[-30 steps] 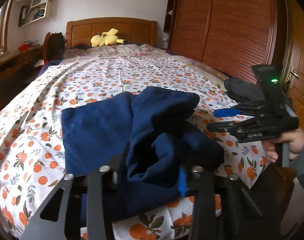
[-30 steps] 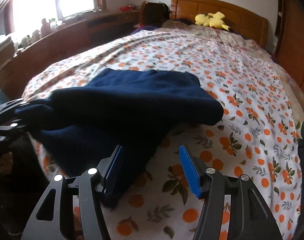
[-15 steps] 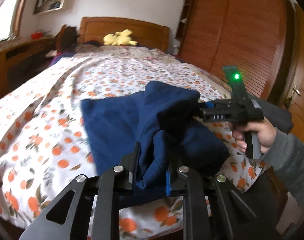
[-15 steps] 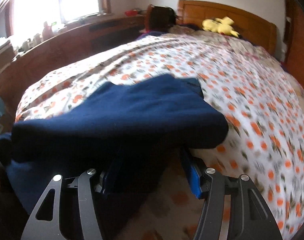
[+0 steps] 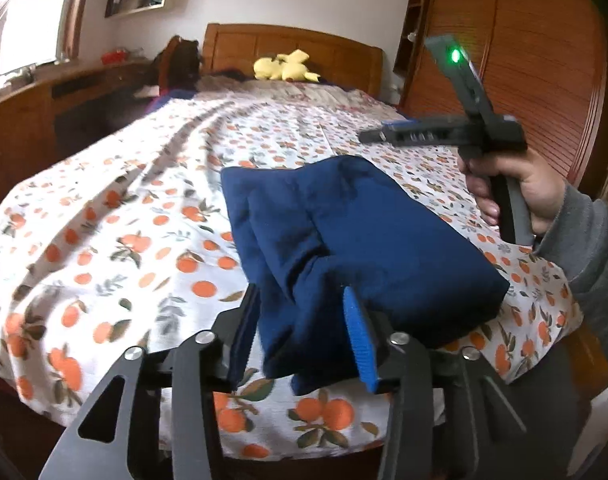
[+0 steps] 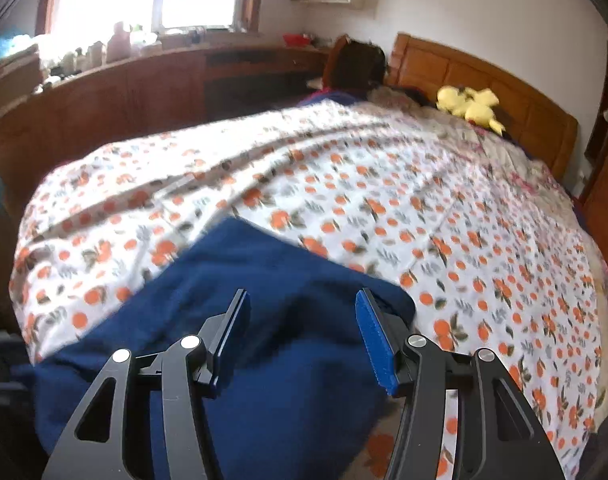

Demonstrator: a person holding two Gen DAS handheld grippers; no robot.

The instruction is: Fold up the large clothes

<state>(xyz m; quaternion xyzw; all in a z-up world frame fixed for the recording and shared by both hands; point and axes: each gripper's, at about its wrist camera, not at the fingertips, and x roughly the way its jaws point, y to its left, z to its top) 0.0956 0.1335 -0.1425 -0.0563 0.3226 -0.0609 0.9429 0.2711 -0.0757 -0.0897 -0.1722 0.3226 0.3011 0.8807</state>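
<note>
A navy blue garment (image 5: 344, 240) lies folded into a thick bundle at the near edge of the bed; it also shows in the right wrist view (image 6: 240, 344). My left gripper (image 5: 300, 336) is open, its fingers either side of the bundle's near end with cloth loose between them. My right gripper (image 6: 302, 340) is open and hovers just above the garment. In the left wrist view it (image 5: 388, 133) is held in a hand above the bundle's far right side.
The bed (image 5: 104, 220) has an orange-print white sheet (image 6: 424, 208). A yellow plush toy (image 5: 284, 70) lies by the wooden headboard (image 6: 484, 80). A wooden wardrobe (image 5: 544, 60) stands right of the bed and a wooden ledge (image 6: 104, 92) runs along the left.
My left gripper has opened and let go of the garment. My right gripper has lifted from the bundle's side to above it. The garment now sits as a compact folded block.
</note>
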